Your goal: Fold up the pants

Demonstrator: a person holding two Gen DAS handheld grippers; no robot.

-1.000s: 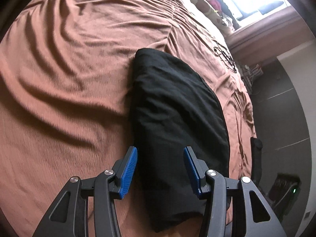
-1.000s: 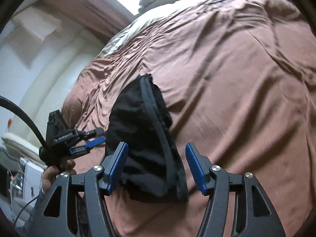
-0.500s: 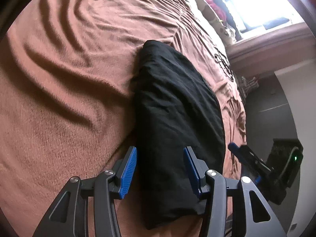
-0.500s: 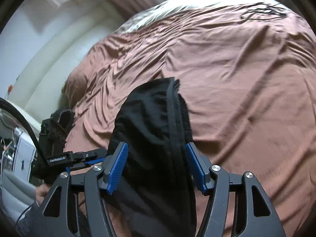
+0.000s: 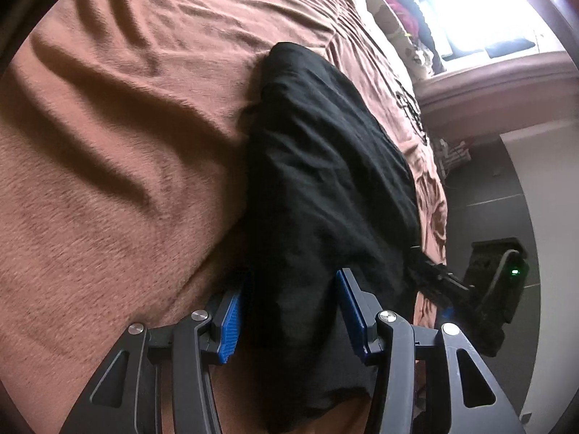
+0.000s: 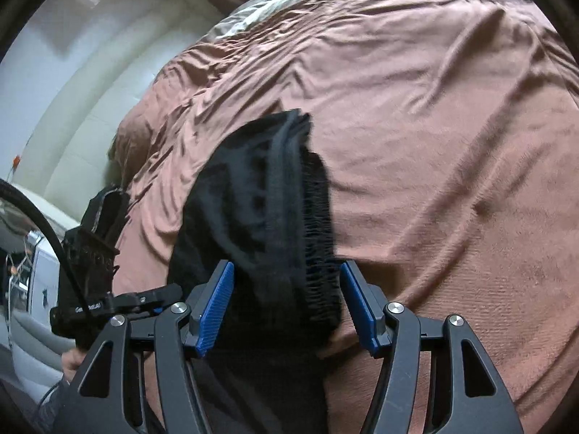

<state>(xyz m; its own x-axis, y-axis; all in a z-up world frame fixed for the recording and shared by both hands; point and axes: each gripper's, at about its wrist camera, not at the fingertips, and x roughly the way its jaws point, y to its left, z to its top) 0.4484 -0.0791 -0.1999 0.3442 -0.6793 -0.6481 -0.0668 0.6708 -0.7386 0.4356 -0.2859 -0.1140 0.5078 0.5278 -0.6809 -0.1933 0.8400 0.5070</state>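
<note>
Black pants point(image 5: 325, 188) lie folded in a long bundle on a brown bedspread point(image 5: 119, 152). My left gripper point(image 5: 289, 289) is open, its blue pads on either side of the near end of the bundle, low against the bed. In the right wrist view the pants point(image 6: 260, 209) show their ribbed waistband end. My right gripper point(image 6: 286, 289) is open and straddles that end. The right gripper also shows in the left wrist view point(image 5: 445, 285), at the pants' right edge. The left gripper shows in the right wrist view point(image 6: 119, 300).
The bedspread point(image 6: 452, 126) is wrinkled all around the pants. A bright window and cluttered sill point(image 5: 452, 18) lie beyond the bed. A dark device with a green light point(image 5: 506, 278) stands on the floor at right. A white wall point(image 6: 72, 72) is at left.
Both grippers have moved forward and down, so the ends of the pants now lie between their open pads. The pants look larger in both views.
</note>
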